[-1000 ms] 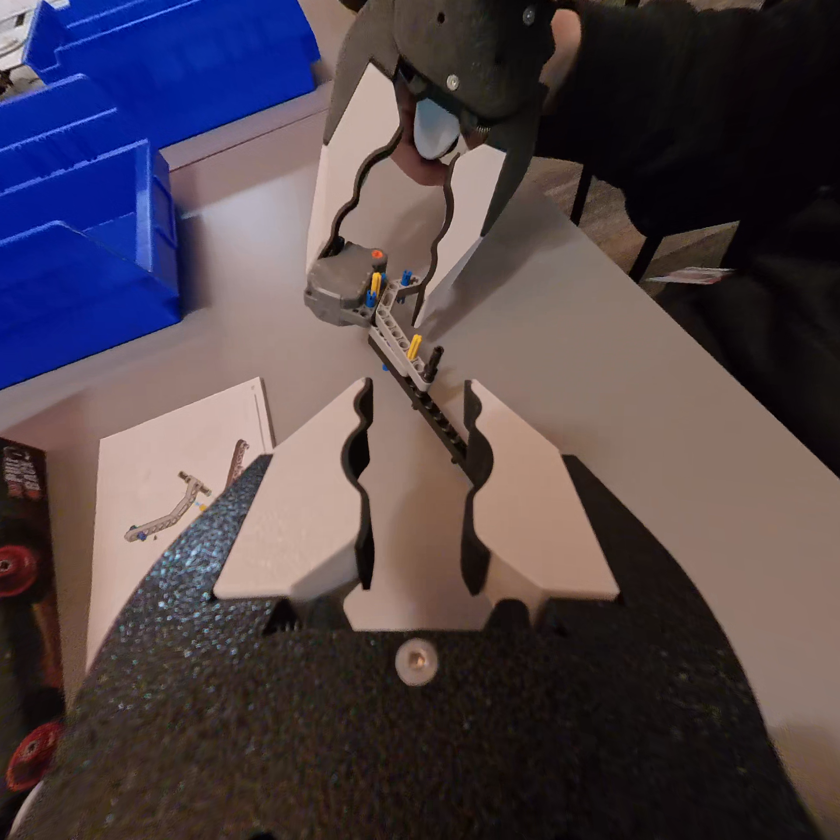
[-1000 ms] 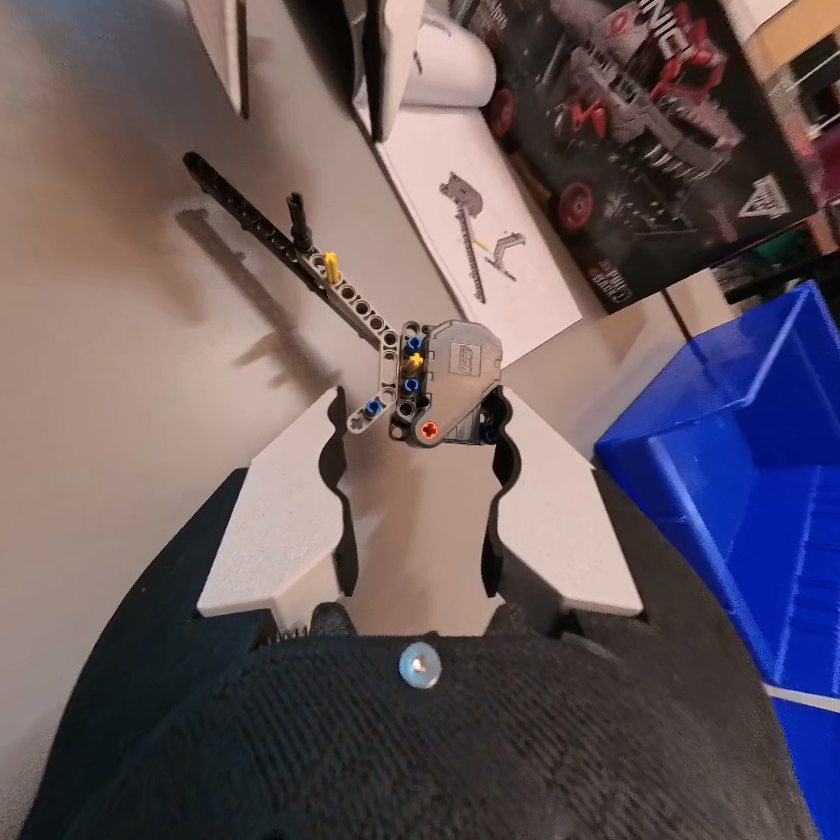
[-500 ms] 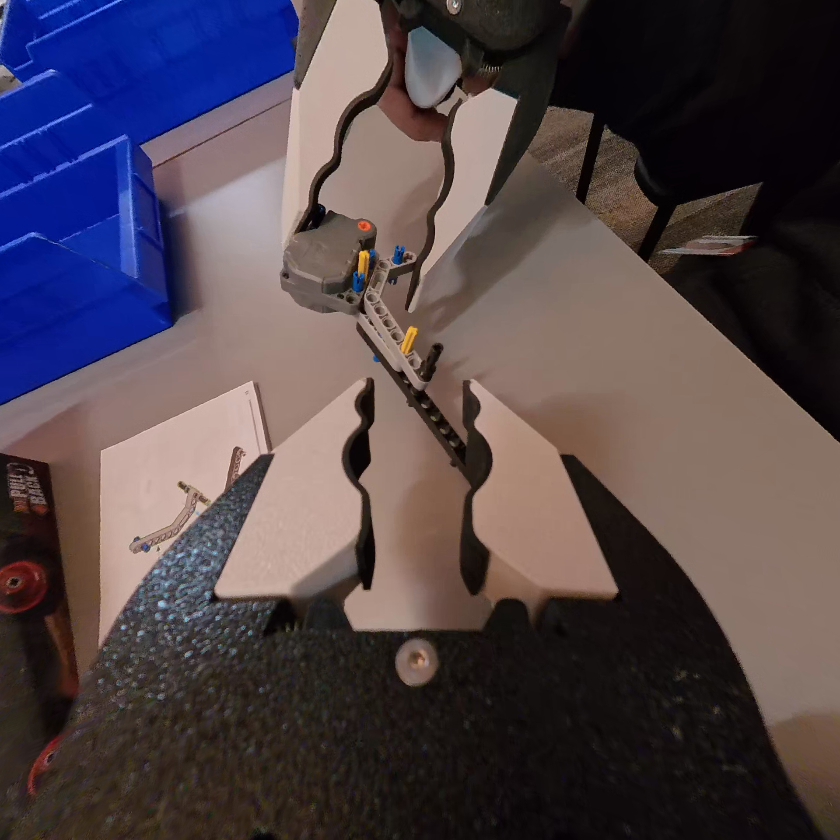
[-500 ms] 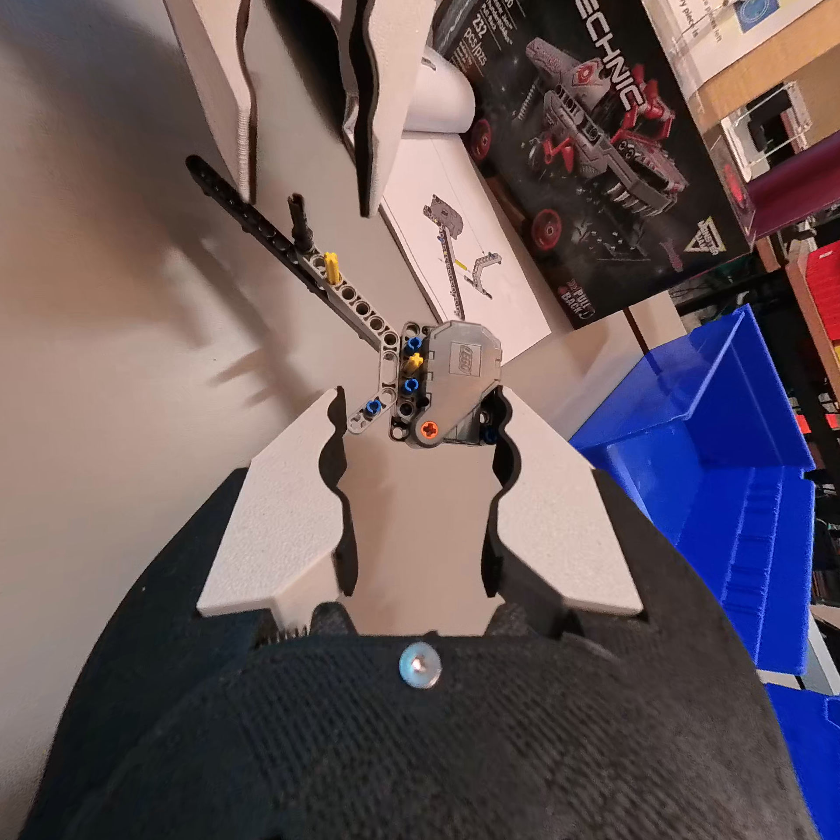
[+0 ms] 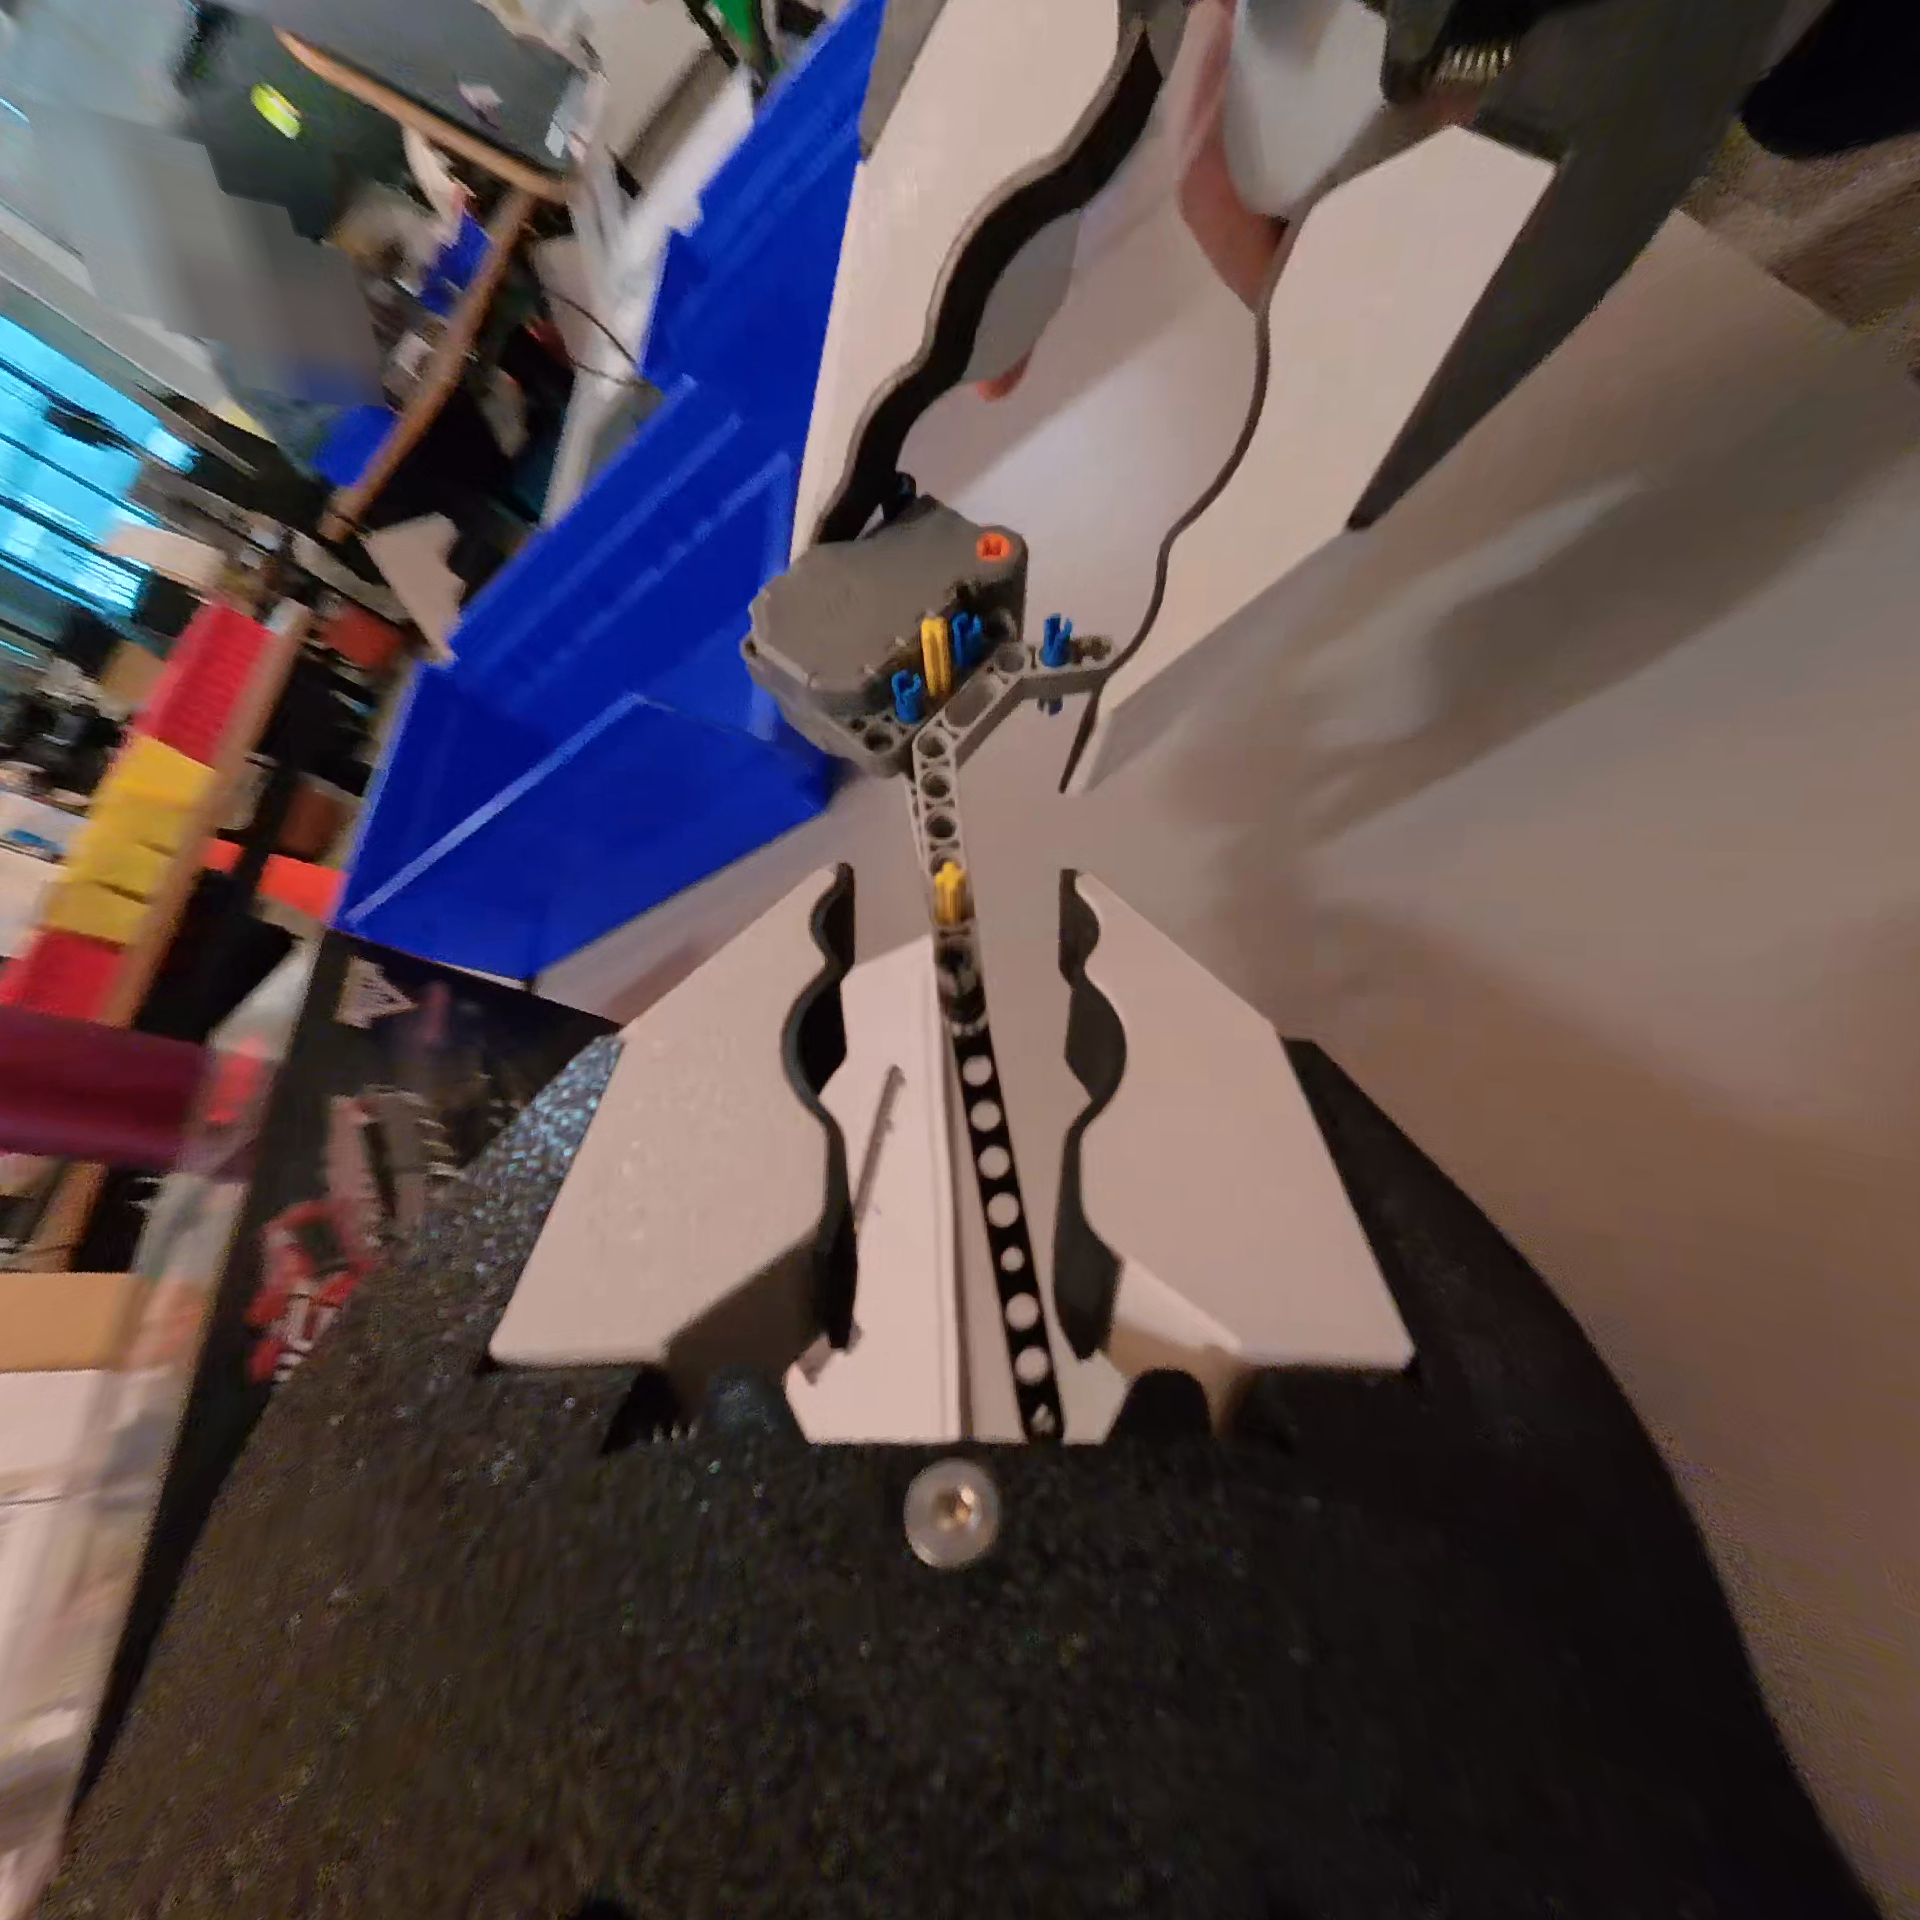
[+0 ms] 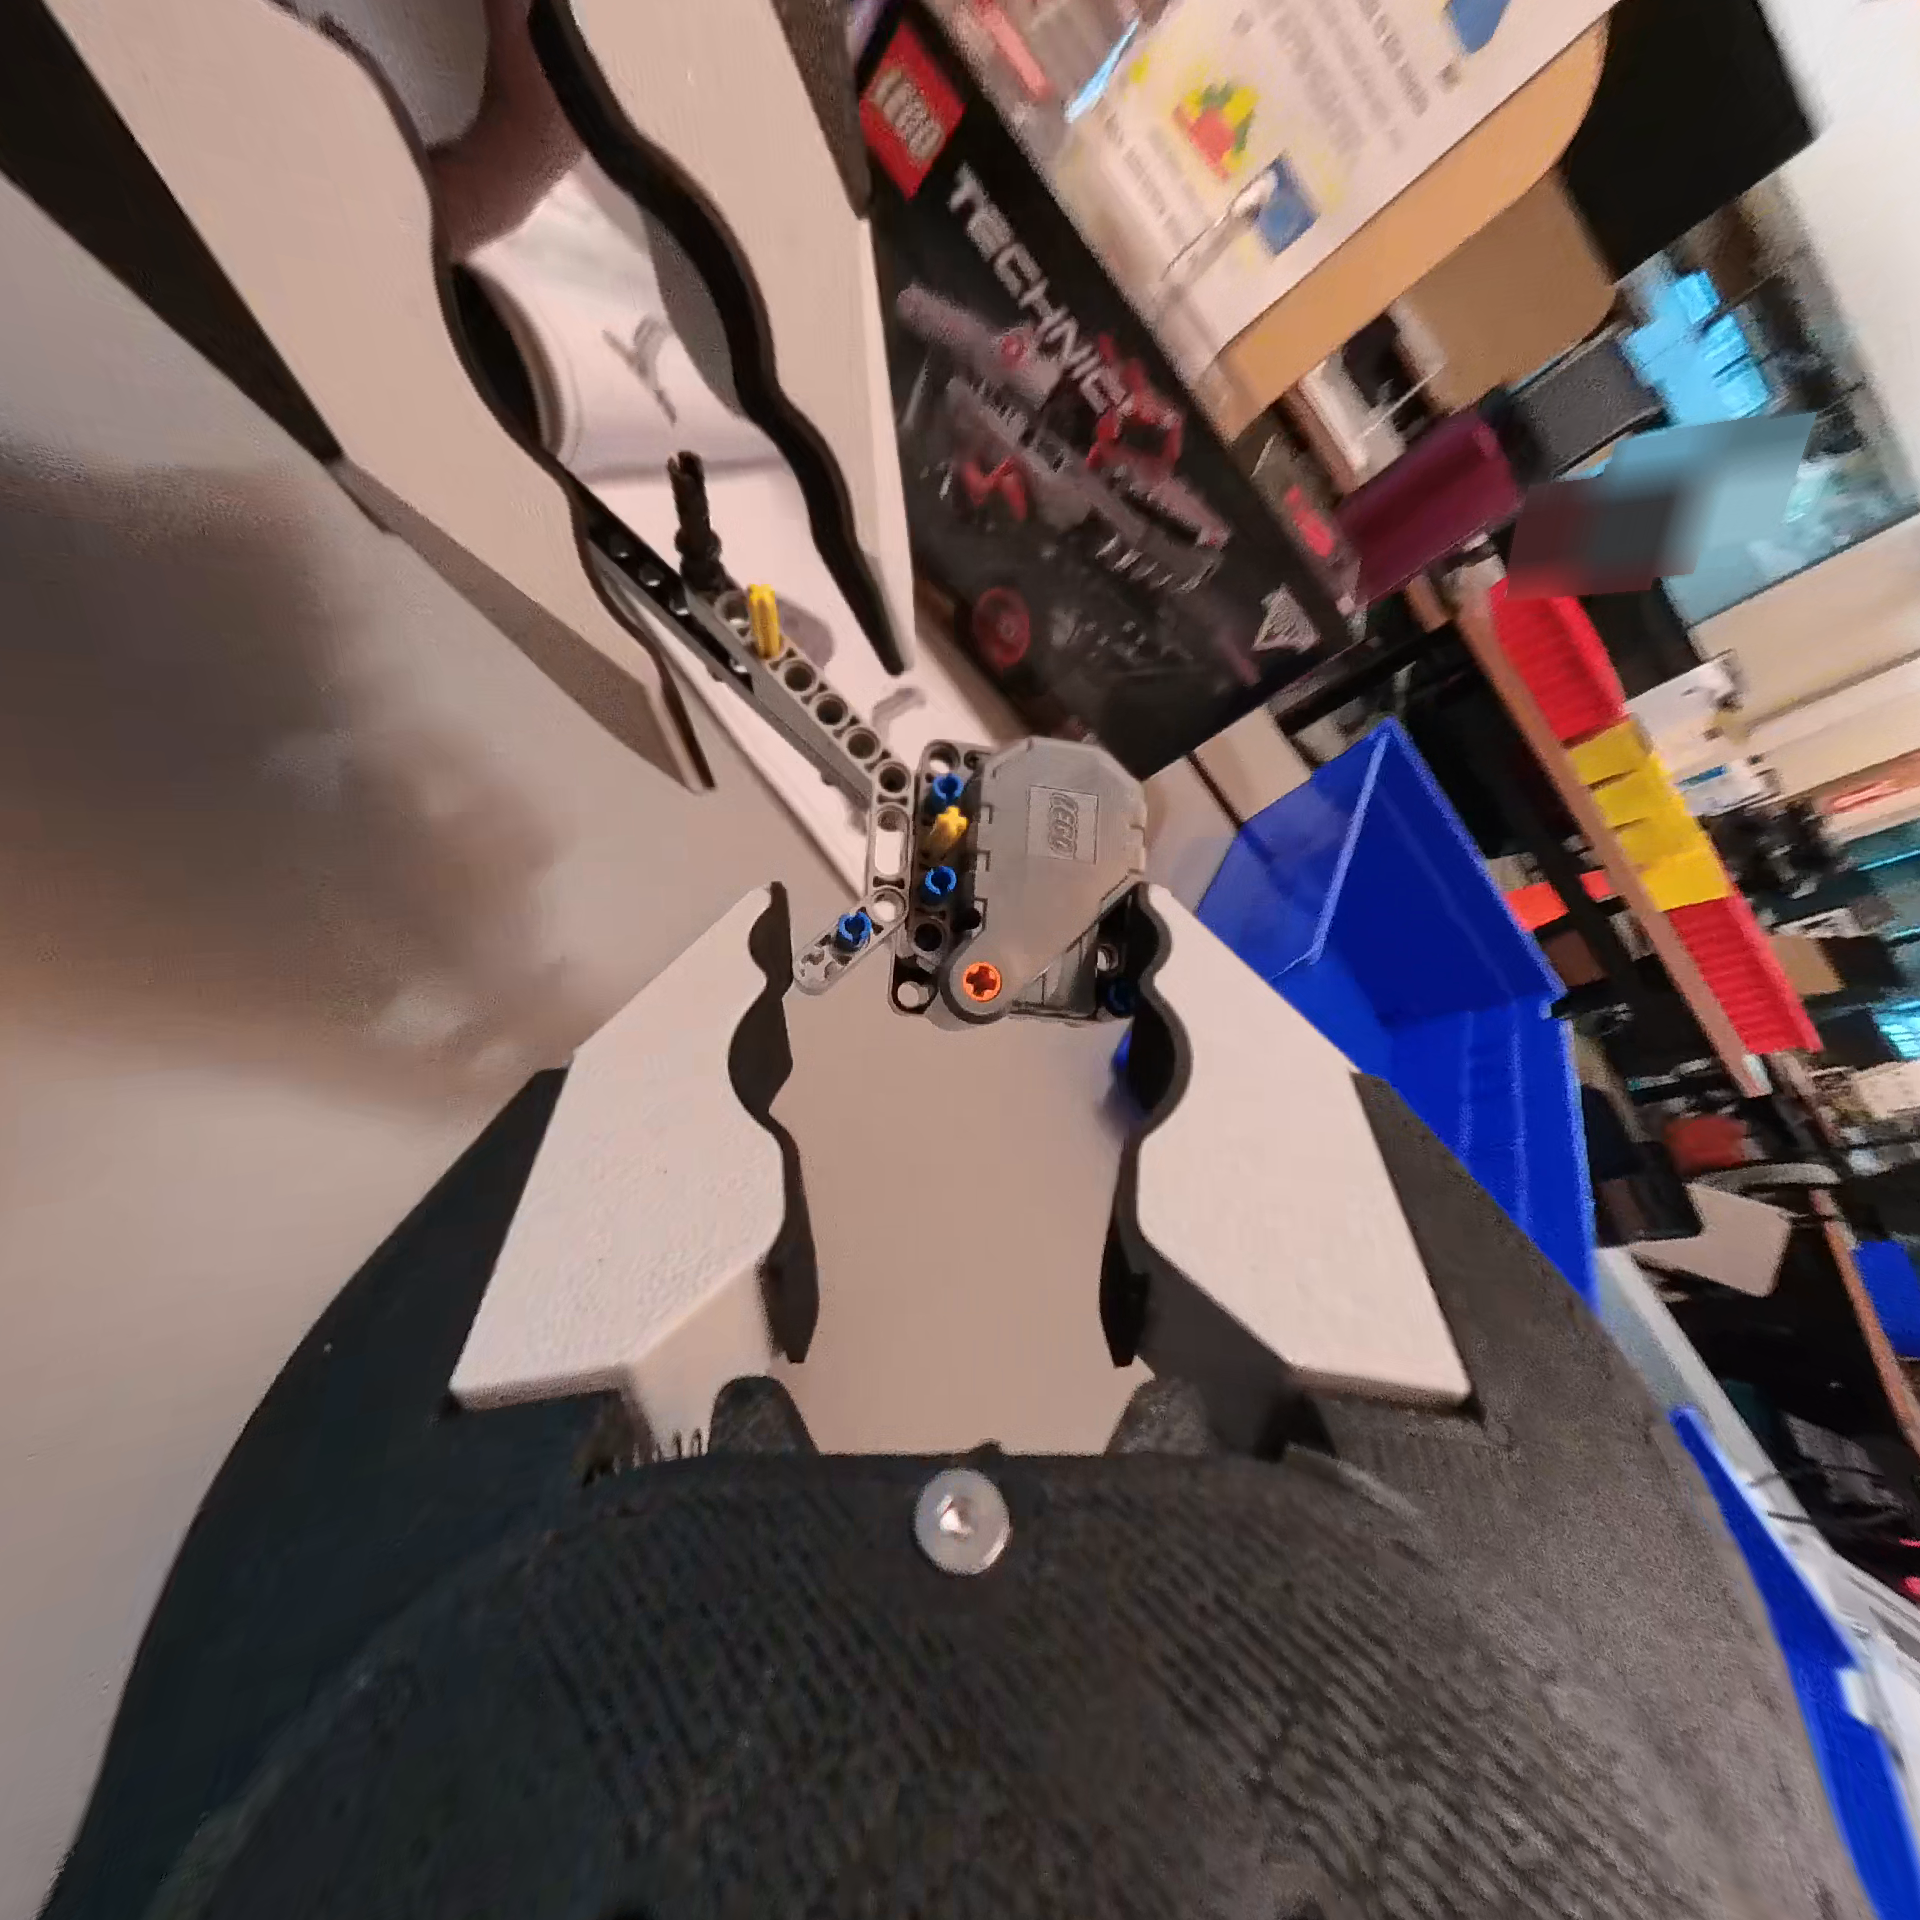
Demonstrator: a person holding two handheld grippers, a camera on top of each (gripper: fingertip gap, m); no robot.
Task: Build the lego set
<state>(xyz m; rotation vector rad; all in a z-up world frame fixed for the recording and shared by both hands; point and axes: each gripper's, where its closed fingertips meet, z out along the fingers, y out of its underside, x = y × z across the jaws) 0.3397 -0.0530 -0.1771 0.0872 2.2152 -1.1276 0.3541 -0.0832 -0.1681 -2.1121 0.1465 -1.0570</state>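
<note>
The lego assembly is a grey motor block (image 6: 1049, 831) joined to a light grey beam (image 6: 821, 707) and a long black beam (image 6: 634, 561), with yellow and blue pins. My right gripper (image 6: 961, 899) is shut on the motor end and holds the assembly off the table. In the left wrist view the motor block (image 5: 883, 613) sits between the right gripper's fingers (image 5: 951, 665). My left gripper (image 5: 956, 878) is open, and the black beam (image 5: 997, 1174) runs between its fingers without touching them. The left gripper also shows in the right wrist view (image 6: 795, 722).
Blue bins (image 5: 644, 665) stand on the grey table (image 5: 1507, 935) beside the assembly and also show in the right wrist view (image 6: 1382, 904). A black lego box (image 6: 1049, 416) and a white instruction sheet (image 5: 894, 1143) lie under the left gripper. Shelves with red and yellow bins (image 6: 1652, 810) stand behind.
My right gripper has lifted and tilted the assembly. My left gripper has moved forward, so the black beam now lies between its open fingers. Both views have rolled sharply.
</note>
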